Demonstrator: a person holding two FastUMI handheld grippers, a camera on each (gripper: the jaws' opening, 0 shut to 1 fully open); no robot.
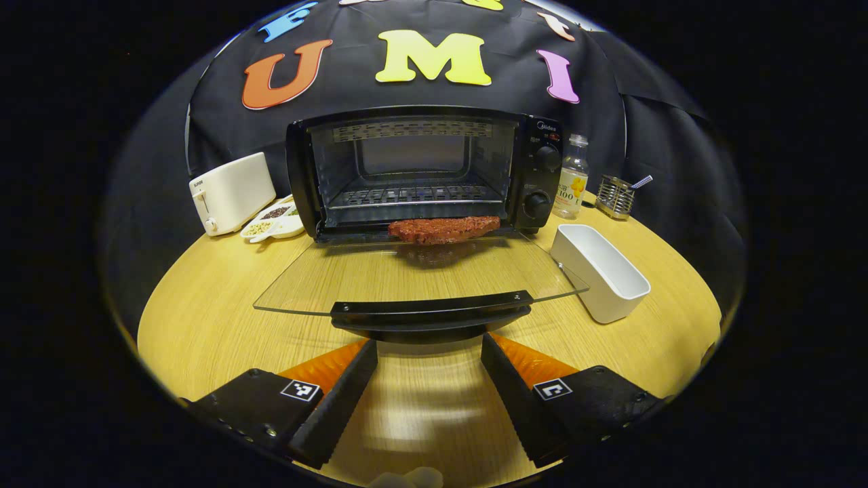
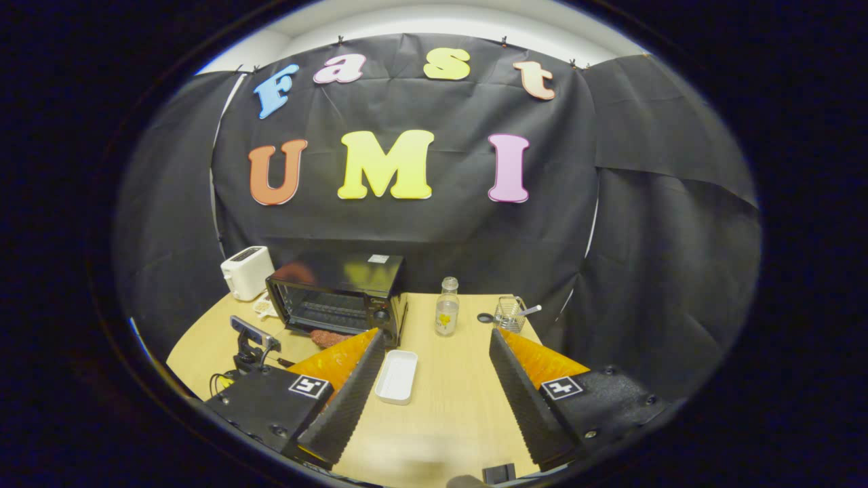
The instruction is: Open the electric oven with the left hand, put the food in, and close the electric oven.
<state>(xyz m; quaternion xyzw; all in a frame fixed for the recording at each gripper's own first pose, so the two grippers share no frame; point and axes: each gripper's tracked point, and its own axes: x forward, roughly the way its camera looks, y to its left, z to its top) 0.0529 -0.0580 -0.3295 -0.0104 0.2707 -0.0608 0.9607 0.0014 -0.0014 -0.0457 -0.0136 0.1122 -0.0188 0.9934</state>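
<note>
Oven (image 1: 420,173): open, glass door (image 1: 407,278) folded flat over the table (image 1: 217,318), handle (image 1: 430,313) at its near edge.
Food (image 1: 444,229): reddish slab lying at the cavity mouth, on the door's hinge edge, not yet on the rack (image 1: 413,196).
Left gripper (image 1: 428,366): spread wide, empty, just short of the handle.
Right gripper (image 2: 430,369): spread wide, empty, held high and well back.
Step in hand: likely closing; first nudge the slab fully inside, then catch the handle from beneath and swing up evenly.
Edges: white tray (image 1: 600,271) just beside the door's right corner.
Open room: bare wood left of the door; toaster (image 1: 230,192) and bottle (image 1: 571,177) well apart.
</note>
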